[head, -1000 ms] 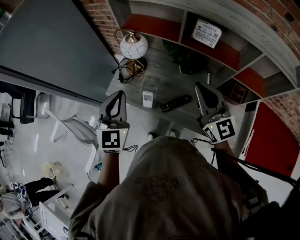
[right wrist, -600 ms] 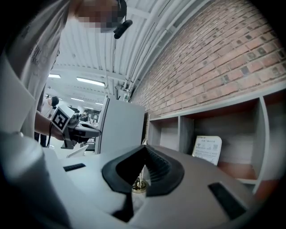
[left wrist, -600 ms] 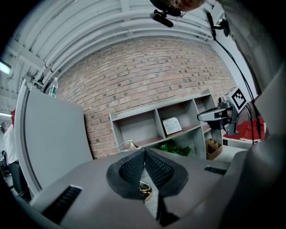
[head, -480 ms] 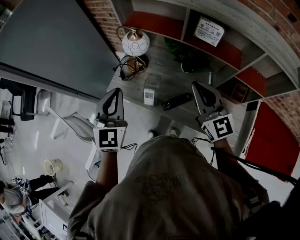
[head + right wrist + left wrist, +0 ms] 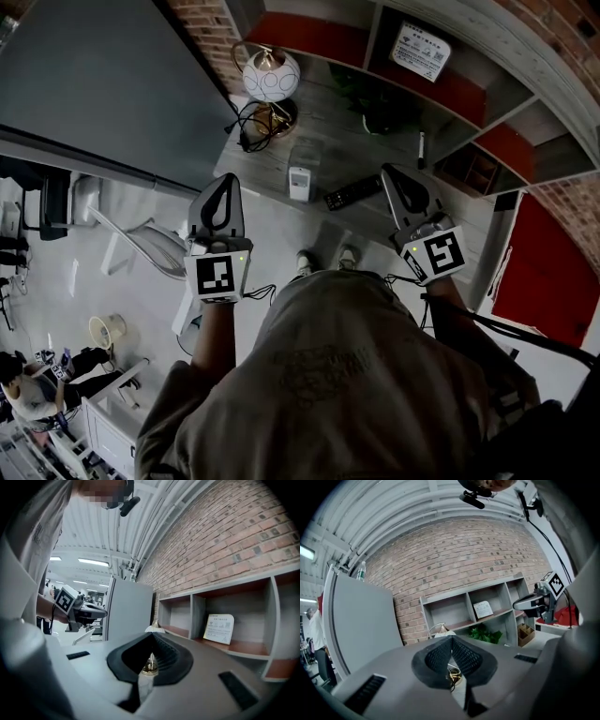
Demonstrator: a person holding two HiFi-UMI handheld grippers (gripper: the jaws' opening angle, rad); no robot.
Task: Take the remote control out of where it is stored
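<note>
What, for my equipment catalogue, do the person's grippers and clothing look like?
The left gripper and right gripper are grey, tapering to pointed jaws lined with black ribbed pads. Each carries a white cube with a black square marker, and a black cable trails from it. The person wears a light printed top.

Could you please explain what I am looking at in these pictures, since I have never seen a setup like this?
No robot here: a person holds a hand tool in each hand, the left gripper and the right gripper. One picture looks down from a camera on the person's head; the other two come from cameras riding on each gripper, looking along its fingers. On the grey desk are a black remote control, a small white box, a lamp and a plant. Both pairs of fingers are shut and hold nothing.
</note>
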